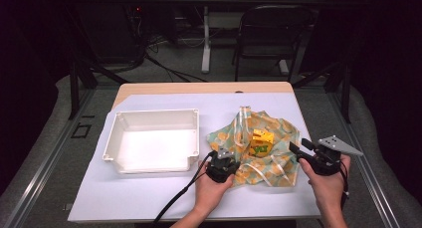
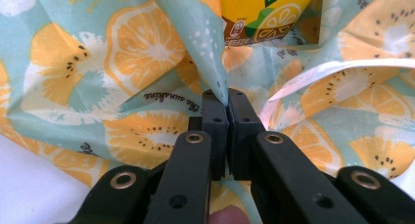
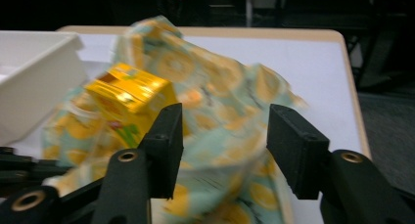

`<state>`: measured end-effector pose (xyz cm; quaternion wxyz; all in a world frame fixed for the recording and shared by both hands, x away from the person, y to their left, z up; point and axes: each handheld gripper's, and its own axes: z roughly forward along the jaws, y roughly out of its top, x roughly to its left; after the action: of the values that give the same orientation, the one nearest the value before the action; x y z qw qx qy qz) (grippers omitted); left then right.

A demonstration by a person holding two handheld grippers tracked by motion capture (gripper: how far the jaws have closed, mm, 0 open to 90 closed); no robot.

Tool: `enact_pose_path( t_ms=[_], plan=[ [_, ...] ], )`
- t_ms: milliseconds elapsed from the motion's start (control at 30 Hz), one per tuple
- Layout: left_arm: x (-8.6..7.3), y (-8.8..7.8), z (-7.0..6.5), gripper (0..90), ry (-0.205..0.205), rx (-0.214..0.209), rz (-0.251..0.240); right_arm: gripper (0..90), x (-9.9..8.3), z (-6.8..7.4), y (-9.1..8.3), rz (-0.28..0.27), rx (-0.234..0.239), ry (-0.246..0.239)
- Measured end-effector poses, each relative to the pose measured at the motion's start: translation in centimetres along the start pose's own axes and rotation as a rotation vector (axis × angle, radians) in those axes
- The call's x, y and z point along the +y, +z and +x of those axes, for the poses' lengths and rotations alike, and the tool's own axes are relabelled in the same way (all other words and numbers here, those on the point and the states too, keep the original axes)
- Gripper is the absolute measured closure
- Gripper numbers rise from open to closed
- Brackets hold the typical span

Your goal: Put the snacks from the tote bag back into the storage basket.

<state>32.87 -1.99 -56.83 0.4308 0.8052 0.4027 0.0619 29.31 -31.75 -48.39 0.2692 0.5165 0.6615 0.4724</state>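
On the white-covered table (image 1: 149, 198) in a dark room, left tongs (image 2: 228, 99) are clamped on a fold of the thin, limp printed cloth (image 1: 278, 131), right tongs (image 3: 222, 136) apart just off its right edge; it likely slips unless pinched at hems.

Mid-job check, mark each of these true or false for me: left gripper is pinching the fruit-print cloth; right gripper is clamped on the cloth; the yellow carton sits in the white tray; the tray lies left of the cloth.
1. The left gripper is shut on a fold of the fruit-print cloth. True.
2. The right gripper is clamped on the cloth. False: its jaws stand open, with nothing pressed between them.
3. The yellow carton sits in the white tray. False: it rests on the cloth.
4. In the high view, the tray lies left of the cloth. True.
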Motion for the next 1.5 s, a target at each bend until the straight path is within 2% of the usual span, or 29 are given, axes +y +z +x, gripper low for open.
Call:
enact_pose_path(
  t_ms=[133,200,300,367,567,667,833,867,933,1067,1233,1333,1500],
  plan=[
    [0.0,0.0,0.0,87.9,0.010,0.005,0.004,38.6,1.0,2.0,0.4,-0.033,0.022,-0.027],
    [0.0,0.0,0.0,87.9,0.003,0.002,0.004,36.0,1.3,2.8,1.2,-0.035,0.078,-0.029],
    [0.0,0.1,0.0,87.9,0.001,-0.003,0.007,31.1,1.7,3.3,2.3,-0.022,0.125,-0.090],
    [0.0,0.1,0.0,87.9,0.005,-0.001,0.009,27.2,1.8,2.9,3.2,0.005,0.159,-0.100],
    [0.1,0.1,0.0,87.9,-0.004,-0.004,0.013,25.0,2.0,2.2,4.9,0.040,0.192,-0.124],
    [0.1,0.2,0.0,87.9,-0.003,-0.004,0.015,22.3,2.3,1.8,5.9,0.061,0.239,-0.140],
    [0.1,0.2,0.1,87.9,-0.004,-0.006,0.019,22.2,2.4,1.5,7.2,0.118,0.301,-0.203],
    [0.1,0.2,0.1,87.9,-0.004,-0.007,0.019,22.2,2.3,1.4,7.5,0.128,0.320,-0.209],
    [0.1,0.2,0.1,87.9,-0.003,-0.006,0.018,22.2,2.2,1.4,7.7,0.134,0.326,-0.215],
    [0.1,0.2,0.0,87.9,-0.003,-0.006,0.018,23.7,1.8,1.1,9.0,0.183,0.374,-0.254],
    [0.1,0.2,0.0,87.9,-0.002,-0.004,0.019,23.9,1.8,1.1,9.8,0.205,0.411,-0.308],
    [0.1,0.2,0.0,87.9,-0.002,-0.004,0.019,24.6,2.0,1.0,10.3,0.201,0.451,-0.326],
    [0.1,0.2,0.0,88.0,-0.002,-0.006,0.020,27.7,1.6,0.8,11.3,0.216,0.497,-0.311]
  ],
)
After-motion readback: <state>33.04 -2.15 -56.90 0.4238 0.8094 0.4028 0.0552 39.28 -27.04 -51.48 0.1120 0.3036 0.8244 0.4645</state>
